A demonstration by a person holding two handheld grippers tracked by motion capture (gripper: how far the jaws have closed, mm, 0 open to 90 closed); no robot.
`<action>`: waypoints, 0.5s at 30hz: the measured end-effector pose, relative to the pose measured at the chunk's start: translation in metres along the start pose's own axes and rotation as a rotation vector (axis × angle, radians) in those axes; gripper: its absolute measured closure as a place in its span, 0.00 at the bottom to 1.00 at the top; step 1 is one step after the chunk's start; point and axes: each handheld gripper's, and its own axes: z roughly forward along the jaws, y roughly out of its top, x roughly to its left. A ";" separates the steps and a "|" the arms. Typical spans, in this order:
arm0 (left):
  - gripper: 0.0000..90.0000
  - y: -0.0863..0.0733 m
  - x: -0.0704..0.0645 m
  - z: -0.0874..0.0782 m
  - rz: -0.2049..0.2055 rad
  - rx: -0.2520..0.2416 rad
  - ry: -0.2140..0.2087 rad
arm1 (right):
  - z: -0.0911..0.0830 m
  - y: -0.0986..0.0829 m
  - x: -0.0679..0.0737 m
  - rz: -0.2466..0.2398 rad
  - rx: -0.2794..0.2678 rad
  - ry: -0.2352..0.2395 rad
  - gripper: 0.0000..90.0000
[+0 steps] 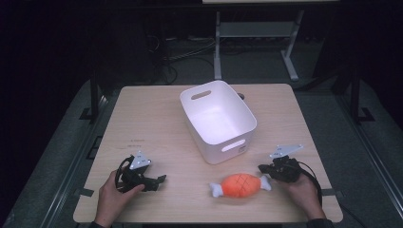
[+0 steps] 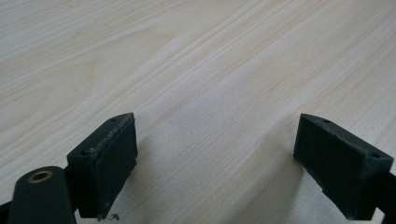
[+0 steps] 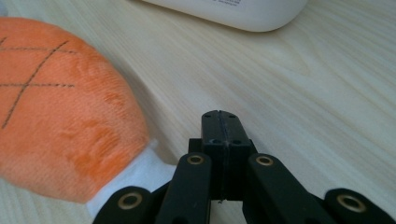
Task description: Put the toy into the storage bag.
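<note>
An orange plush meat-on-the-bone toy with white bone ends lies near the table's front edge, right of centre. Behind it stands a white plastic bin, with nothing seen inside. My right gripper rests just right of the toy, jaws shut with nothing between them. In the right gripper view the closed tips sit beside the toy's orange body, and the bin's base is beyond. My left gripper lies at the front left, open. Its two pads hover over bare wood.
The light wooden table has free room at the left and around the bin. Dark floor, cables and white desk legs lie beyond the far edge.
</note>
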 end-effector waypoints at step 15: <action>0.14 0.000 0.000 0.000 0.000 0.000 0.000 | -0.007 -0.008 0.012 -0.016 0.010 0.030 1.00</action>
